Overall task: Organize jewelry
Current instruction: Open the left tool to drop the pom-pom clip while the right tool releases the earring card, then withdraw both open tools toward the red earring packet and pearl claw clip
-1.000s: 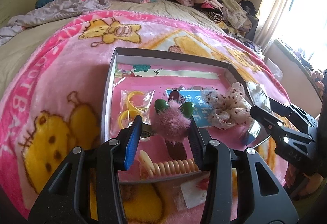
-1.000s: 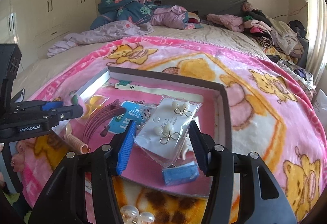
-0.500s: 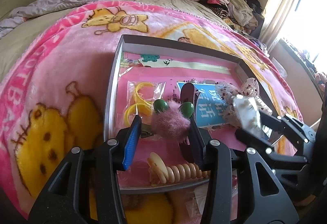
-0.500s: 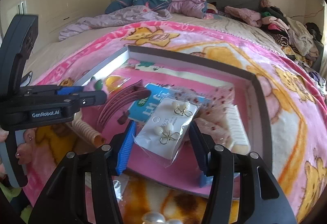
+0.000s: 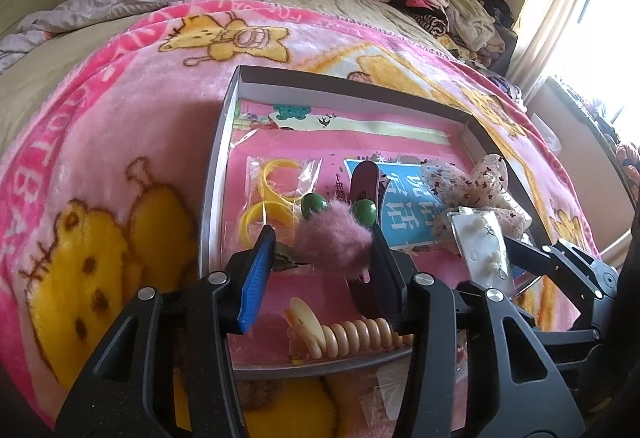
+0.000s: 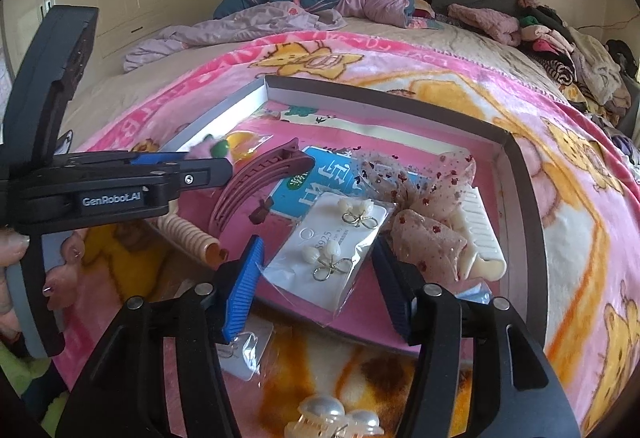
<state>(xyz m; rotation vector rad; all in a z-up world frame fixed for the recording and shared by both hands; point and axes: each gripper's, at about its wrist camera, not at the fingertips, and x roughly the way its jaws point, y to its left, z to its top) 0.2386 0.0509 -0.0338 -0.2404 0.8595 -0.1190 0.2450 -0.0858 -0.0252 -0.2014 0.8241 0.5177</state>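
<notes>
A shallow grey box (image 5: 224, 142) with a pink floor lies on the blanket; it also shows in the right wrist view (image 6: 524, 198). My left gripper (image 5: 320, 250) is shut on a fuzzy pink hair clip (image 5: 334, 238) with two green balls, held over the box's near left part. My right gripper (image 6: 320, 270) is shut on a bagged earring card (image 6: 332, 250) with pearl earrings, held over the box's near edge. The card (image 5: 482, 244) and right gripper also show at the right of the left wrist view.
In the box lie yellow bands in a bag (image 5: 272, 198), a maroon clip (image 6: 256, 186), a blue card (image 5: 404, 206), a speckled bow (image 6: 416, 190), a cream comb (image 6: 480, 234) and a beige coil clip (image 5: 352, 334). A pearl clip (image 6: 336, 418) and another small bag (image 6: 244, 354) lie on the blanket.
My right gripper has carried the earring card left, over the box's near part and closer to my left gripper. My left gripper has held the fuzzy clip nearly still.
</notes>
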